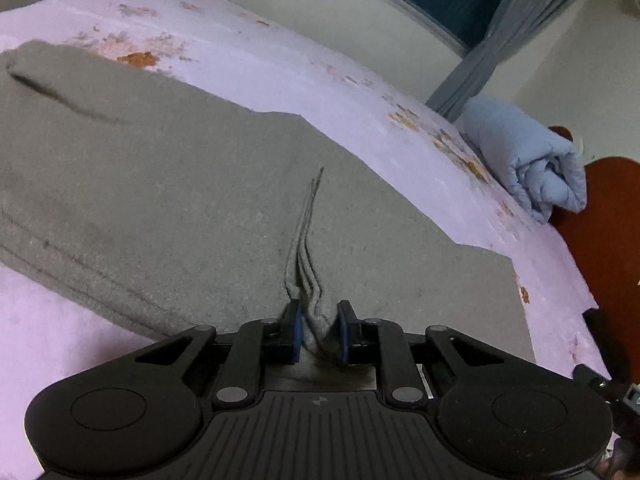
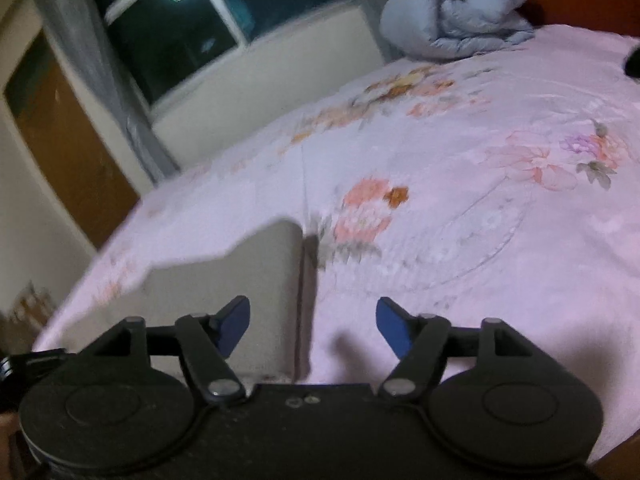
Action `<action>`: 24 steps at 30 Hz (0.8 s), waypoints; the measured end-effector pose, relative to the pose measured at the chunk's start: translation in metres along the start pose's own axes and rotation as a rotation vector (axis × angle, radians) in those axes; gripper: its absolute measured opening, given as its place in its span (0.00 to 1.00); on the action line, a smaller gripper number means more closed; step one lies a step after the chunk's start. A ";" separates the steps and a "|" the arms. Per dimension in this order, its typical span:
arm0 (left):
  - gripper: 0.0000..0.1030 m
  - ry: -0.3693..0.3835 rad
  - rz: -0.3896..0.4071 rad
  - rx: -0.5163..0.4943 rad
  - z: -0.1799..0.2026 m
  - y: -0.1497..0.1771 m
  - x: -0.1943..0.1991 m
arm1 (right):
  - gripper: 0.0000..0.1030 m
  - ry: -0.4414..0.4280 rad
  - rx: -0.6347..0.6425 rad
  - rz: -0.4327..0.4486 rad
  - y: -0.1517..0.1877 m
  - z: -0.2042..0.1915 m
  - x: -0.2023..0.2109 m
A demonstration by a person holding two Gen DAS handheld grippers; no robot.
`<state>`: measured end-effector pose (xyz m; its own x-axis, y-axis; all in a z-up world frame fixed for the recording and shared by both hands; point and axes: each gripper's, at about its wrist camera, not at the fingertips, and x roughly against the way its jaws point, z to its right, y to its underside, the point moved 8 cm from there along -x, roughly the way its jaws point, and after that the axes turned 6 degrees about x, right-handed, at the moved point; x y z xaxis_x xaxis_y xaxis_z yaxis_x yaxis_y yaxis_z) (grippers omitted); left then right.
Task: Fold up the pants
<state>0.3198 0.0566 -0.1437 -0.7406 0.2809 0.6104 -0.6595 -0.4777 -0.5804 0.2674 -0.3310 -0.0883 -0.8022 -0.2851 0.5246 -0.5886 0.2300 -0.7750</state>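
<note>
Grey pants lie spread flat on a pink flowered bed sheet. In the left wrist view my left gripper is shut on a pinched ridge of the grey cloth at the pants' near edge; a narrow fold runs away from the blue pads. In the right wrist view my right gripper stands open just above one end of the pants. That end's straight edge lies between the blue fingertips, which do not press on it.
A rolled light-blue quilt lies at the far end of the bed, also in the right wrist view as the quilt. A brown headboard stands behind it. A window with grey curtains and a wooden door are beyond the bed.
</note>
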 end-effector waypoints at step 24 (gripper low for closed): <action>0.80 -0.114 0.043 -0.248 0.024 -0.002 0.017 | 0.77 0.069 0.248 -0.117 0.027 -0.054 -0.041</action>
<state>0.3123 0.0423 -0.1193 -0.7589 0.1626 0.6306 -0.6492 -0.2652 -0.7129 0.2796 -0.2632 -0.1117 -0.7399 -0.2304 0.6320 -0.6422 -0.0378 -0.7656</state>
